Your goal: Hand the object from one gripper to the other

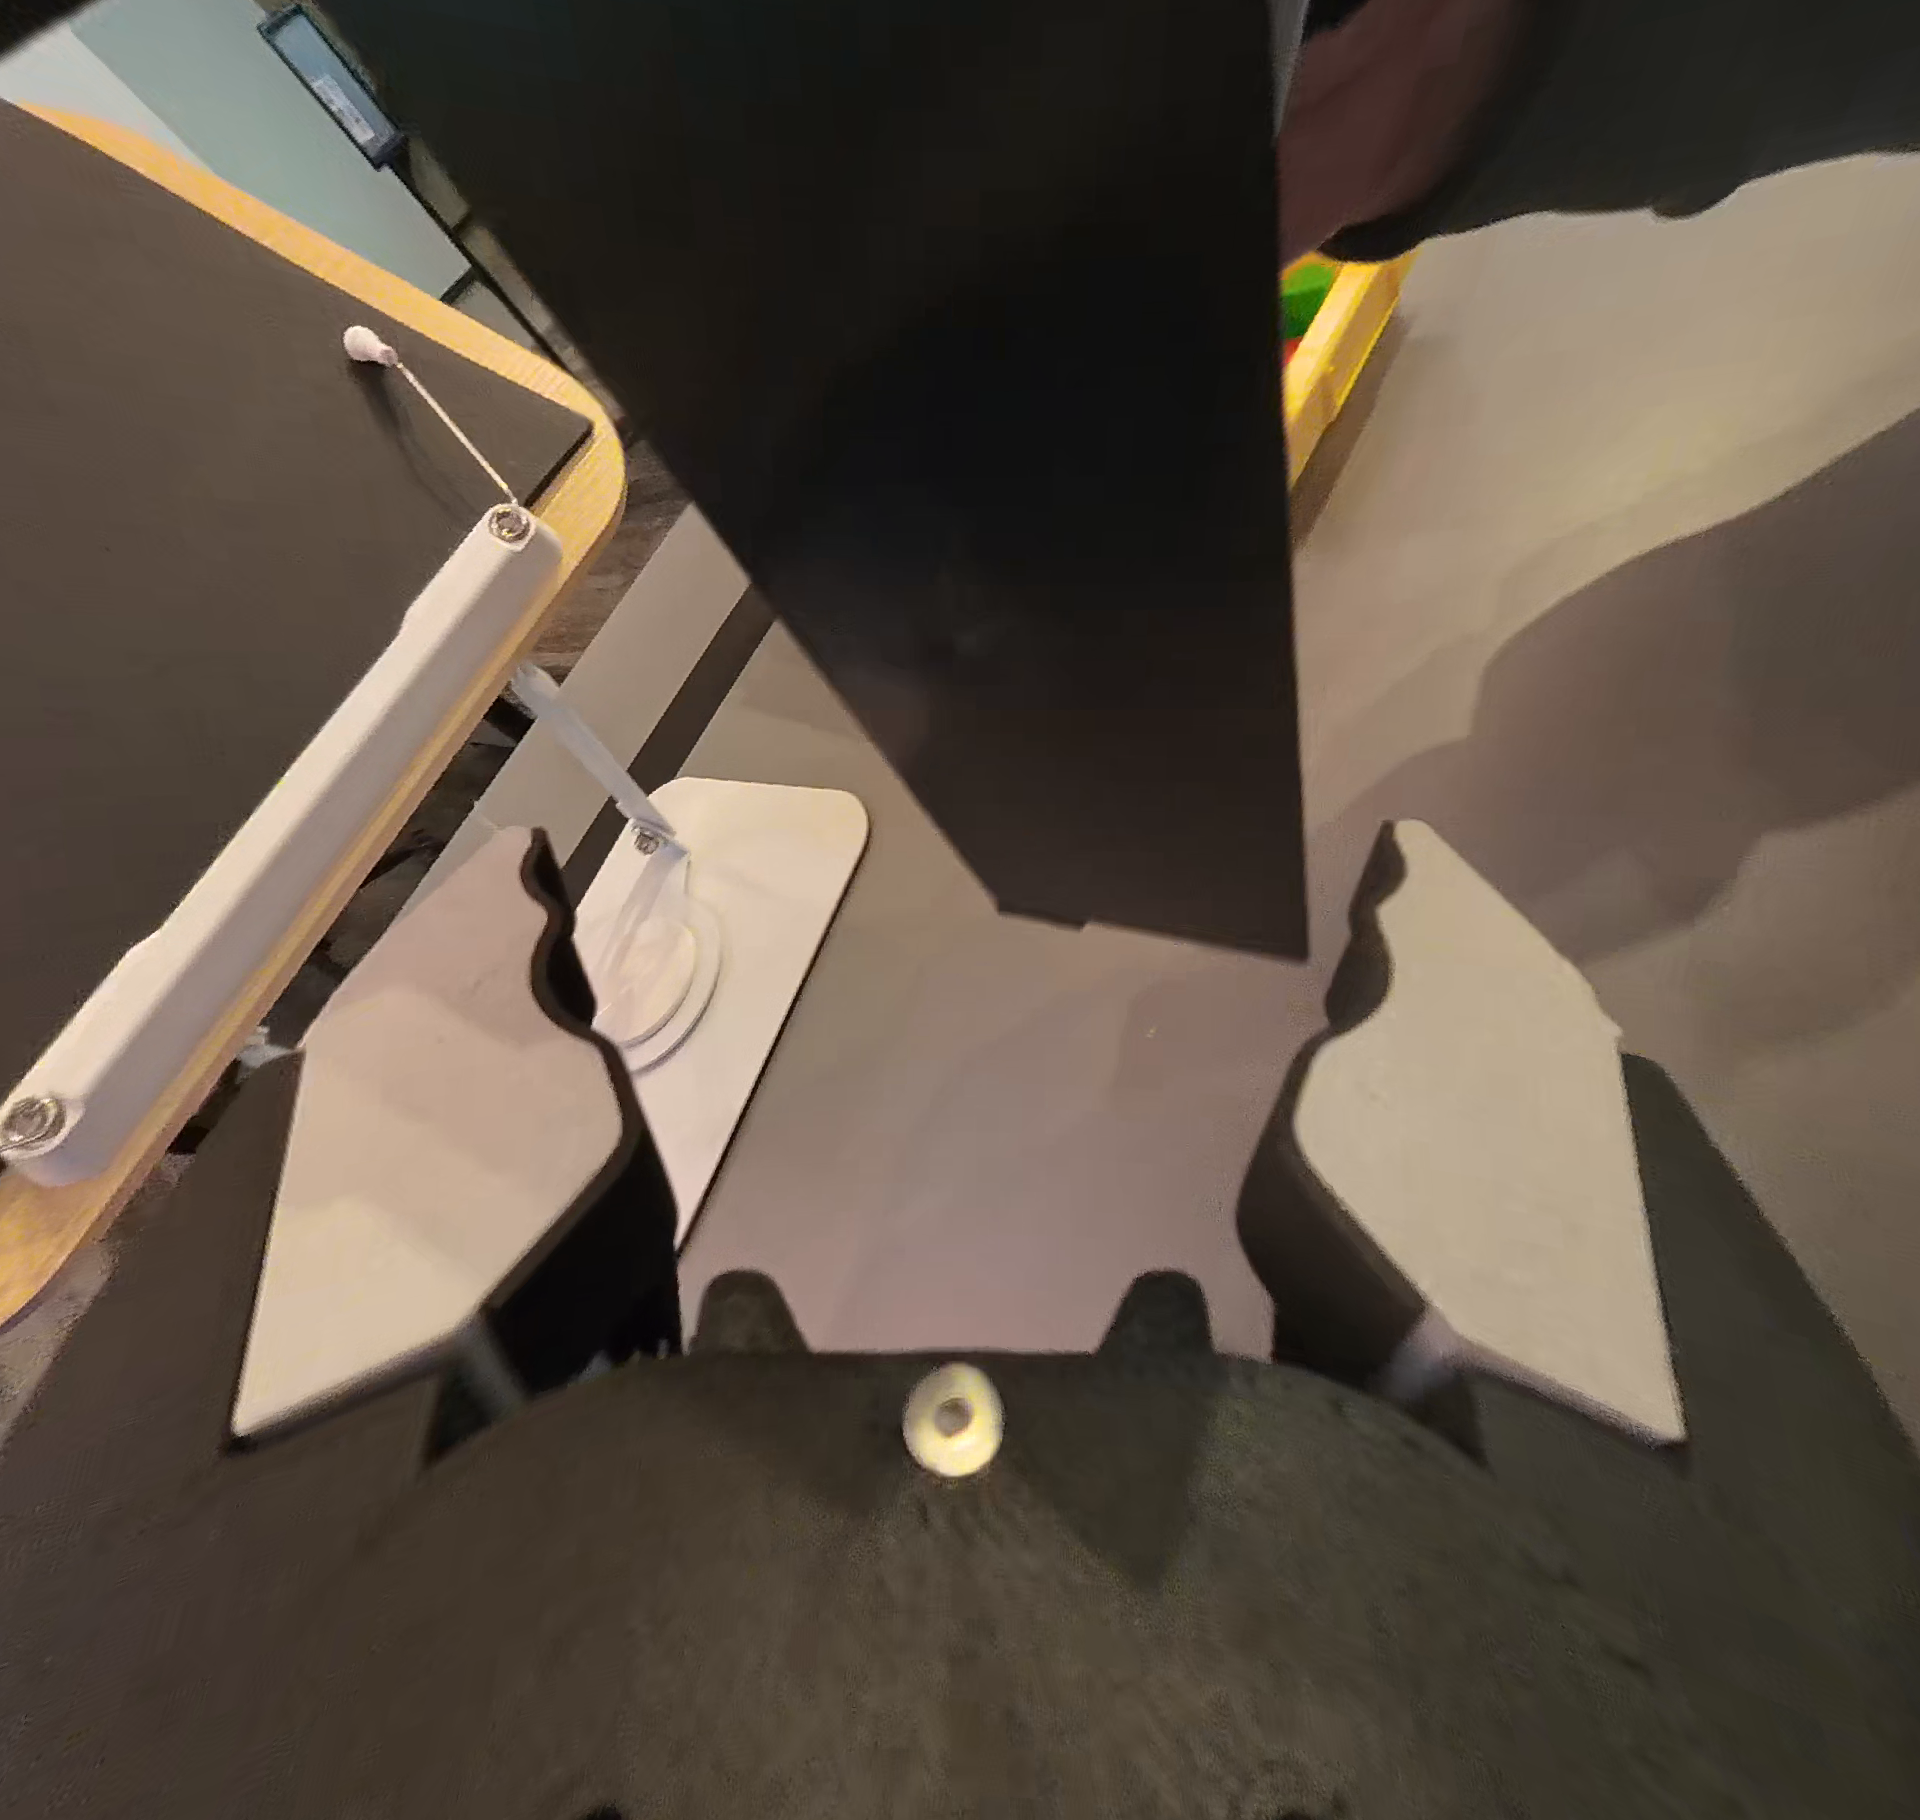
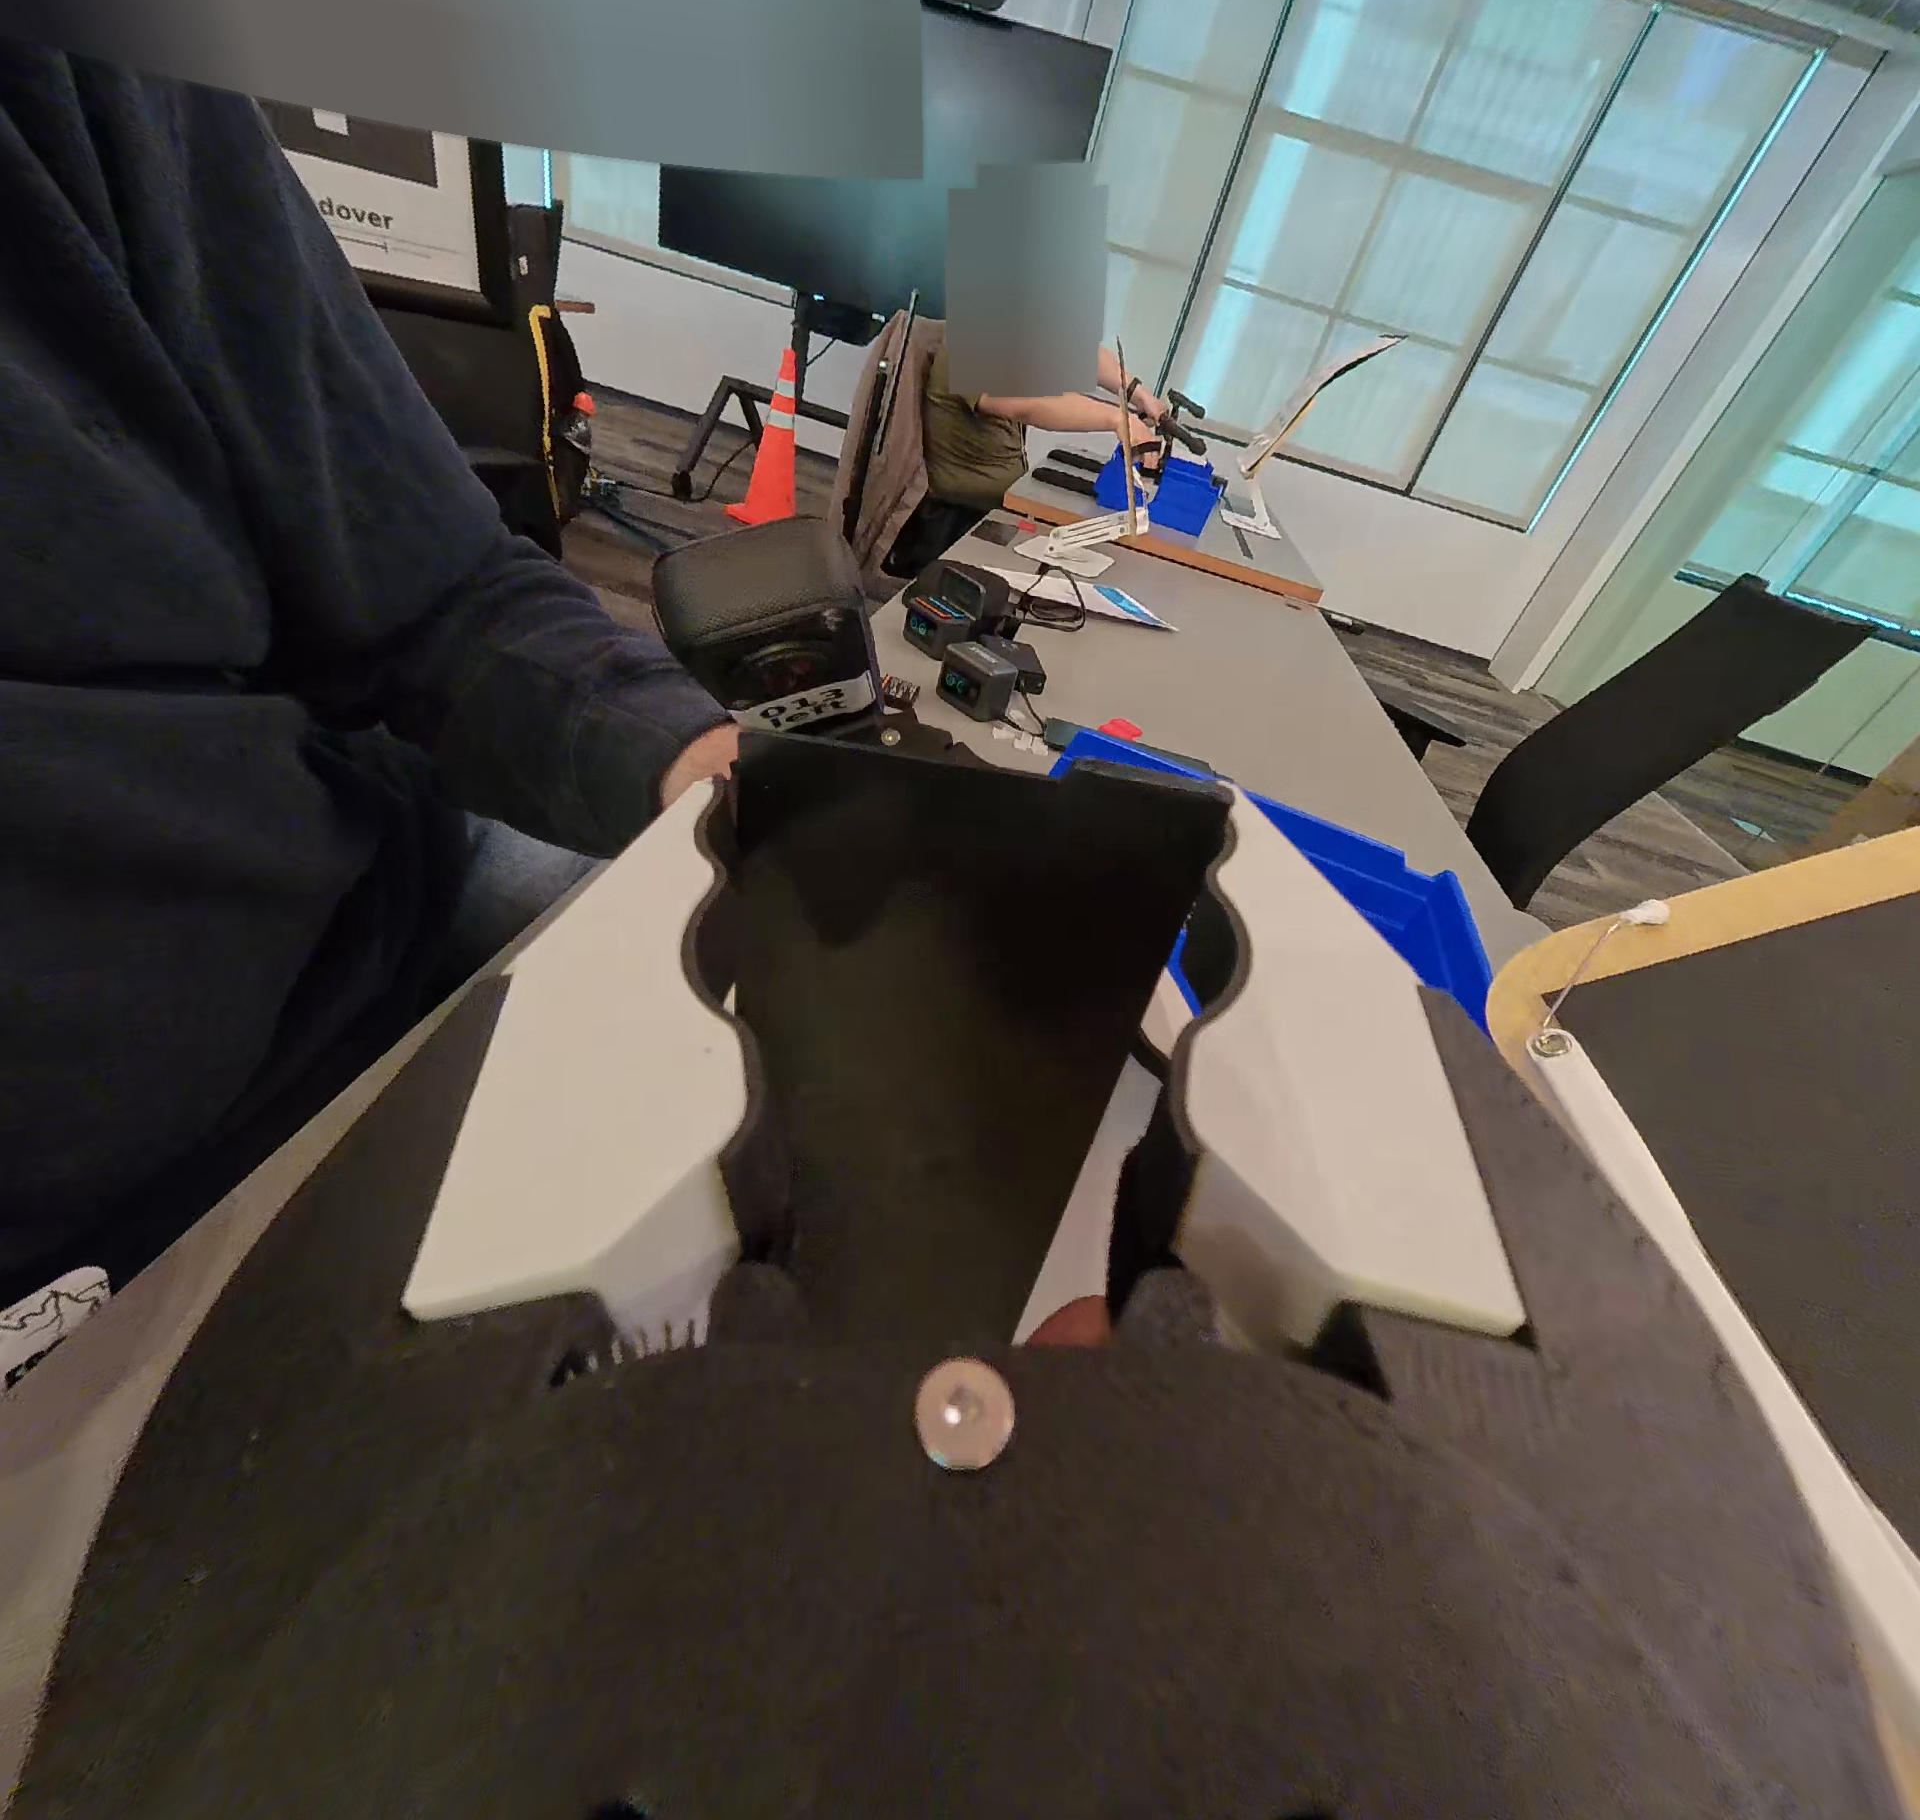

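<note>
The object (image 2: pixel 956 1022) is a flat, matte black panel, rigid and thin, with straight edges and square corners; its surface is plain, with a faint sheen and no markings visible. In the right wrist view it lies between the two white fingers (image 2: pixel 582 1064) of the right tool (image 2: pixel 966 835), which is clenched on it, the wavy black pads pressing its two long edges. Its long axis runs forward along the fingers, away from the camera, and its far end reaches just past the fingertips toward the left tool (image 2: pixel 769 638), whose camera housing shows just beyond it, held by a person in a dark sleeve (image 2: pixel 312 627). In the left wrist view the same panel (image 1: pixel 935 420) comes down from the top of the picture, broad above and ending in a squared lower edge that hangs between the tips of the left tool (image 1: pixel 961 856), near the right-hand finger (image 1: pixel 1455 1095); whether it touches that finger cannot be told. The left tool is released, its white fingers spread wide with the grey worktop (image 1: pixel 987 1095) visible between them. A white stand (image 1: pixel 727 939) sits on the worktop to the left.
</note>
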### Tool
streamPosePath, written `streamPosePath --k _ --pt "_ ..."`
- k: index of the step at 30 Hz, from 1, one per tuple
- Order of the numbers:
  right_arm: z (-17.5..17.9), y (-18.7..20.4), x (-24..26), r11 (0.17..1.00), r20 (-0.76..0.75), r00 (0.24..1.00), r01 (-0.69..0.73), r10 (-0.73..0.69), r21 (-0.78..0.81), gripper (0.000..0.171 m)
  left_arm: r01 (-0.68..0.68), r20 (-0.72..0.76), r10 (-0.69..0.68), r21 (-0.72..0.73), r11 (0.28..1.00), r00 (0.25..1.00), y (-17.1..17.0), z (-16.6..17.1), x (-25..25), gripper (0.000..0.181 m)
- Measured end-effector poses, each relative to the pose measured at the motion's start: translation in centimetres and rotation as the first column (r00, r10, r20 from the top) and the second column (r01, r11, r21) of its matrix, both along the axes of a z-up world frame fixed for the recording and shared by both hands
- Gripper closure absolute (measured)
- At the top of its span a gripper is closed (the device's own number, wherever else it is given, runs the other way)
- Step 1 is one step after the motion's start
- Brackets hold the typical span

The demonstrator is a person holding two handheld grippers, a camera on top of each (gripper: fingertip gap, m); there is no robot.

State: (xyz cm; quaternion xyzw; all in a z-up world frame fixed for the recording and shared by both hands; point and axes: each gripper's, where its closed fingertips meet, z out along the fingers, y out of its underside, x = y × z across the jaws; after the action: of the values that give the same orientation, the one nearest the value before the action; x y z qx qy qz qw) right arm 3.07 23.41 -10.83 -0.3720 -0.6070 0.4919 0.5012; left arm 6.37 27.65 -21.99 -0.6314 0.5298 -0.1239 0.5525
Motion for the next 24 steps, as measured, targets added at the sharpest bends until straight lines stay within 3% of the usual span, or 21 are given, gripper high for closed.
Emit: streamPosePath --k 7,13,16,19,22,24 --pt "0.3 -1.1 -0.5 0.999 -0.024 0.998 -0.050 0.049 -0.014 0.086 0.028 0.041 -0.028 -0.011 1.000 0.999 -0.3 0.2 0.6 0.045" --pt "0.4 -1.4 -0.4 0.997 -0.032 0.996 -0.082 0.081 -0.005 0.087 0.101 0.040 -0.100 -0.010 0.995 0.994 -1.5 -0.2 1.5 0.077" --pt "0.9 -2.0 0.0 0.993 -0.070 0.991 -0.119 0.117 -0.015 0.087 0.112 0.093 -0.111 -0.006 0.994 0.989 -1.7 0.5 1.9 0.056" --pt "1.1 -2.1 0.0 0.992 -0.088 0.989 -0.122 0.121 -0.014 0.087 0.205 0.226 -0.179 -0.095 0.974 0.957 -2.7 1.5 2.6 0.039" --pt "1.5 -2.3 -0.1 0.990 -0.114 0.984 -0.138 0.135 -0.021 0.087 0.334 0.367 -0.241 -0.214 0.918 0.898 -4.0 2.3 2.9 0.038" --pt "1.6 -2.5 -0.3 0.990 -0.119 0.983 -0.142 0.138 -0.022 0.087 0.368 0.402 -0.259 -0.223 0.903 0.878 -4.2 2.5 2.8 0.049"
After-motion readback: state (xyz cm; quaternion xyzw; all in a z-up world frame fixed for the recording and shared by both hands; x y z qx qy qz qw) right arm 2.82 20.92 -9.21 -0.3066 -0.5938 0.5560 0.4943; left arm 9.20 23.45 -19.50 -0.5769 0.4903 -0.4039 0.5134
